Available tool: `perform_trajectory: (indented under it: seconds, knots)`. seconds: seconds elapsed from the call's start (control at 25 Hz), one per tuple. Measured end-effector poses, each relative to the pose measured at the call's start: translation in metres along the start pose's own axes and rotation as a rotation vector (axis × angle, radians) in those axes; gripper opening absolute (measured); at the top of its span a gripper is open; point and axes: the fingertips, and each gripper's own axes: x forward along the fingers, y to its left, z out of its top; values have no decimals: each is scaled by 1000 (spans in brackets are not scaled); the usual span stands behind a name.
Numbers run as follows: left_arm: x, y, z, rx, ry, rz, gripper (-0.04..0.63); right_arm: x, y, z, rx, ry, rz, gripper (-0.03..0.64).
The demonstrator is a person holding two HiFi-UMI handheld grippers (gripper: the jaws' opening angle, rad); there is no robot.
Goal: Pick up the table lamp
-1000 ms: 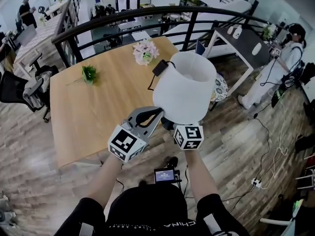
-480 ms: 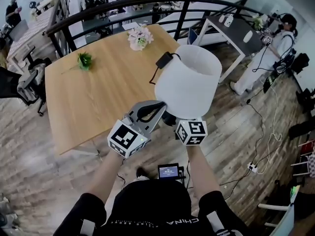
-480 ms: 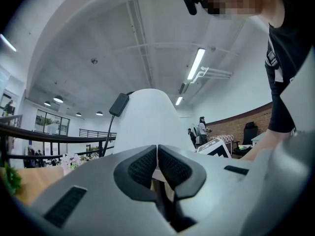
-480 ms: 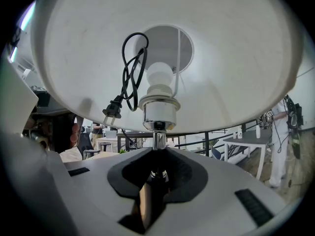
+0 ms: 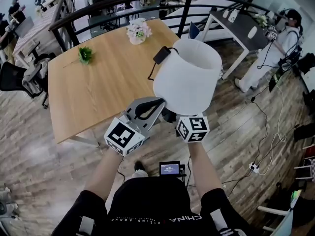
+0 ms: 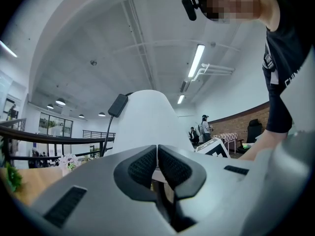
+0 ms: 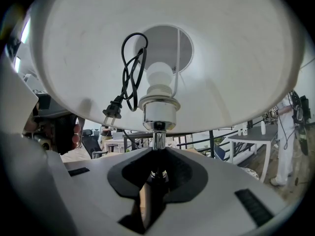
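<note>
The table lamp (image 5: 187, 75) is up off the bench (image 5: 98, 92). The right claw (image 7: 157, 154) is clamped on its chrome stem (image 7: 158, 140) just under the bulb socket. The left claw (image 6: 157, 157) has its pads pressed together with nothing between them, riding just beside the lamp's foot.

The white shade (image 7: 231, 68) hangs over the bench's near right corner, with both marker cubes out over the wood floor (image 5: 246, 127). There's open floor to the right and behind. A power strip (image 5: 254, 168) and loose cables lie further right, well apart from the lamp. The black railing (image 5: 123, 4) closes off the far side. A side desk (image 5: 236, 31) and a standing person (image 5: 290, 38) are at the upper right, and an office chair (image 5: 19, 77) is off the left end.

On the bench, the flowers (image 5: 138, 32) and green plant (image 5: 85, 55) sit well clear. The lamp's cord (image 7: 130, 63) is bundled inside the shade with its plug (image 7: 112, 113) dangling, and a black adapter (image 5: 161, 54) hangs at the shade's far rim.

Compared with a second ago, the bench's near edge sits farther from the person's body and more floor shows in front of it. The lamp has come back with both claws, and the grip is unchanged.
</note>
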Motion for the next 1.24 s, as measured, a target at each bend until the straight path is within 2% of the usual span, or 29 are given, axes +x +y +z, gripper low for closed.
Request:
perform_trajectory:
  seconds: [0.24, 0.56, 0.76, 0.92, 1.24]
  knots:
    - [9, -14, -1, -10, 14, 27, 20, -10, -9, -1, 0, 10, 31, 89]
    - [8, -11, 4, -10, 20, 36, 20, -6, -7, 4, -9, 11, 45, 89]
    - [14, -31, 4, -13, 29, 35, 20, -25, -15, 3, -10, 17, 51, 89]
    - [14, -26, 3, -24, 30, 32, 20, -21, -15, 2, -14, 23, 44, 89]
    - [20, -44, 0, -15, 28, 23, 20, -37, -25, 0, -21, 16, 43, 89]
